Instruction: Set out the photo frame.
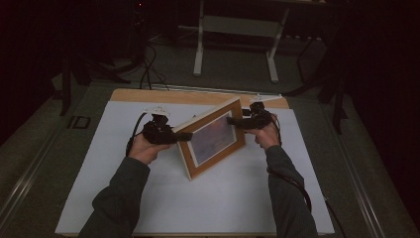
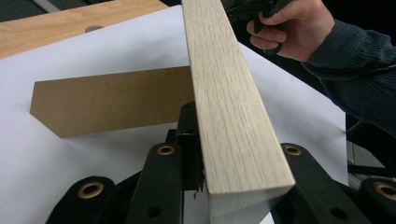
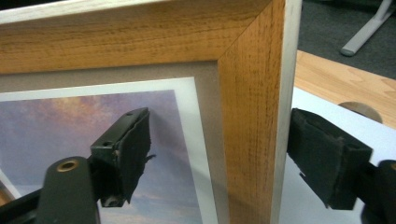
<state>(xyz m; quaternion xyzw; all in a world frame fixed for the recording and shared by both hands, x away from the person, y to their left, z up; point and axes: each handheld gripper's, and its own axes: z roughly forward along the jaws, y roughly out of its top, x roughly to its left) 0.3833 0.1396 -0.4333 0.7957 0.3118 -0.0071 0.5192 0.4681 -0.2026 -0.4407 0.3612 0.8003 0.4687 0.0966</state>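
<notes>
Left jaws clamp picture frame [image 1: 213,139]; right's straddle it.

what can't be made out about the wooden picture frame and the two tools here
- Light wooden picture frame, left gripper view: its front faces away.
- Brown cardboard back stand, left gripper view: its frame end sits behind the rail.
- Right tool, right gripper view: pad contact unclear; jaws straddle the frame's edge.
- Left tool, high view: dim, tips unclear.
</notes>
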